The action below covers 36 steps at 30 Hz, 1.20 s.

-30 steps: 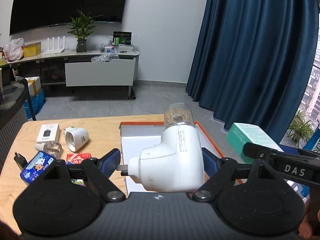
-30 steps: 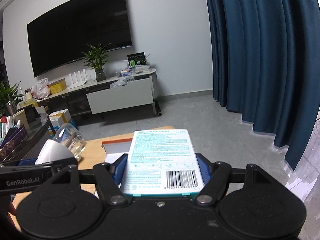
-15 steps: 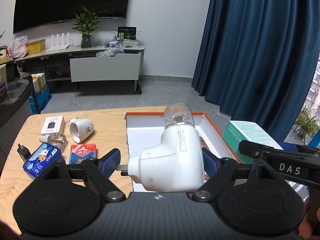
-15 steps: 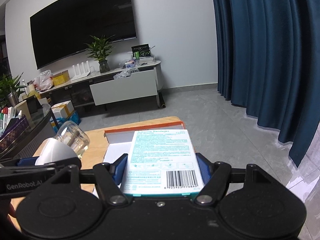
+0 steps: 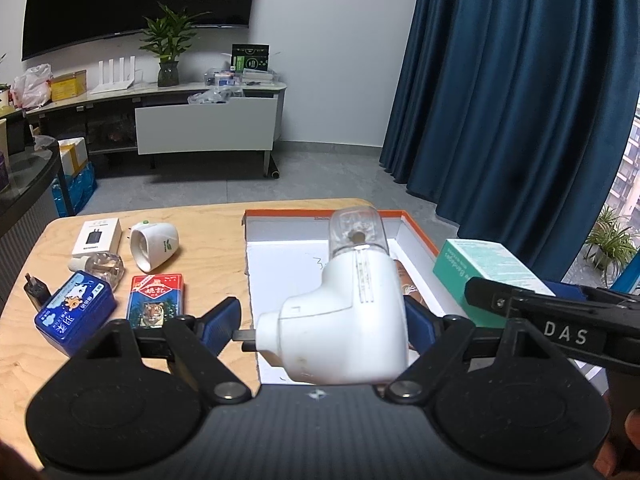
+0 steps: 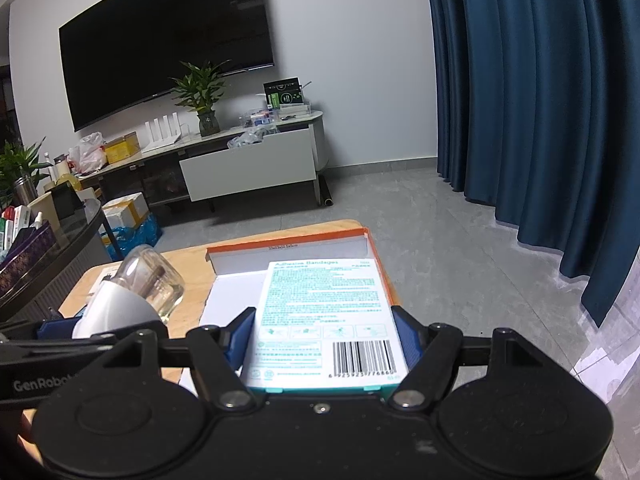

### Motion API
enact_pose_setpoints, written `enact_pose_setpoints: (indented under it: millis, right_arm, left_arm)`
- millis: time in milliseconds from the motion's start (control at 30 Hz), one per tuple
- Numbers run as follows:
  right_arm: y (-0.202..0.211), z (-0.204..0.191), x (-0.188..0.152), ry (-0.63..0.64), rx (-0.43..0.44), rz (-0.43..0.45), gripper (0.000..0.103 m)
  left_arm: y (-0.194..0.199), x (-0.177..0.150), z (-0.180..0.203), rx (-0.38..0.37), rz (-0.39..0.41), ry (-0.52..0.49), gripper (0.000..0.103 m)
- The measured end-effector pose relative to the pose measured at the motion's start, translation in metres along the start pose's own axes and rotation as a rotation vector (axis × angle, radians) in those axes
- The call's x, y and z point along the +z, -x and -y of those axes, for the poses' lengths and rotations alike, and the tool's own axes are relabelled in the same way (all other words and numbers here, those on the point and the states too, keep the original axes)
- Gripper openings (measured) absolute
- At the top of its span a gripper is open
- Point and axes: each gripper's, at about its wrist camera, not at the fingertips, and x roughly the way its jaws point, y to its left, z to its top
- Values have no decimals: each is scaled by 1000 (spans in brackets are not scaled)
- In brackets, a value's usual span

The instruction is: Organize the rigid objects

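Fingers point(image 5: 224, 320) of the left gripper point(image 5: 320, 320) pinch a white plastic plug-in device with a clear glass bottle on top point(image 5: 344, 312), metal prong pointing to the left finger, bottle end pointing away from the camera. Right gripper point(image 6: 324, 336) fingers point(image 6: 240, 336) pinch a flat teal-and-white cardboard box of adhesive bandages point(image 6: 324, 320) across its short side, long axis running forward along the fingers. Both items hang above the open white cardboard box with orange rim point(image 5: 280, 272) on the light wooden counter point(image 5: 208, 248). The plug-in device is over the box's middle, the bandage box toward its right side, so each likely just needs lowering. Left hand is nearer the loose items on the counter's left: blue tin point(image 5: 74, 312), red card pack point(image 5: 156, 300), white cone-shaped plug-in point(image 5: 154, 244).
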Motion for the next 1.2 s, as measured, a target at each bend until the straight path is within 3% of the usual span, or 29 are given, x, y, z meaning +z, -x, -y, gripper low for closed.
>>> enact_pose_setpoints:
  millis: [1200]
  right_arm:
    - [-7,5,-8,-26,-13,-11,84]
  left_arm:
    - [-6,-11,6,-8,-24,-15,87]
